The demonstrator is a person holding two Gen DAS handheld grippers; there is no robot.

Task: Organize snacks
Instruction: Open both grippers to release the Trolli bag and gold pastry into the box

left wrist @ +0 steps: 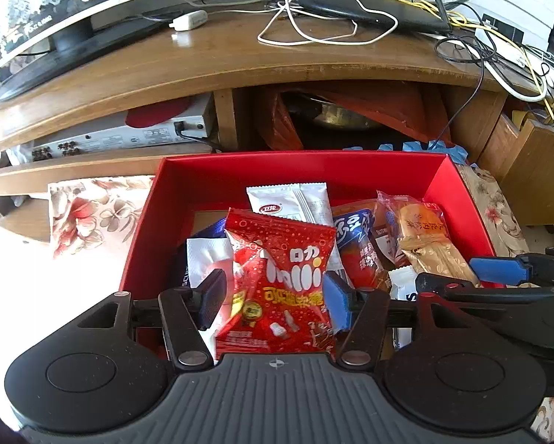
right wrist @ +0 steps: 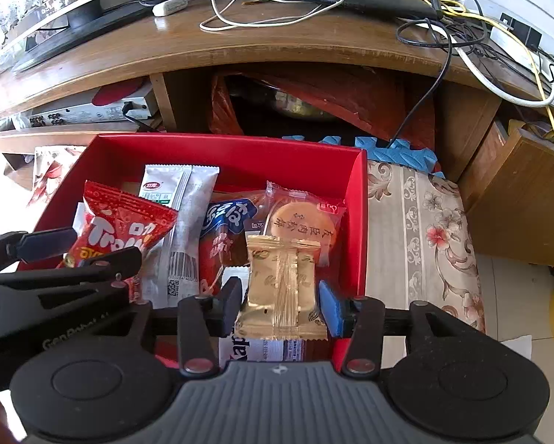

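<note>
Right up close, our left claw [left wrist: 275, 298] straddles the red gummy packet [left wrist: 280, 281], and the two pads sit at the packet's edges with the bag standing upright between them. We can't be sure the pads still press on it; the left pad looks just clear of the foil, so we call this one loosened. Over on the right, our right claw [right wrist: 280, 305] frames the gold wrapped pastry [right wrist: 282, 288] in the same way, pads close at either side, a sliver of daylight showing by the left pad.

Both packets hang over the red box [left wrist: 462, 199], which already carries a white sachet [left wrist: 295, 201], a blue-and-red packet [left wrist: 354, 236] and a clear-wrapped round biscuit [right wrist: 302, 222]. The box rests on a floral cloth [right wrist: 421, 229] in front of the wooden counter [left wrist: 217, 55] with its tangle of cables.

So we judge this as the drop-off: snacks nearly in, grips easing.

What could spoil it? The gummy packet stands tall on a heap, so it may topple forward or slide across its neighbours once released. The gold pastry sits near the box's near wall; pull back carelessly and a pad could snag the crimped wrapper and drag it out over the rim. Our two claws also work close together, so a sideways lift risks a knock.
</note>
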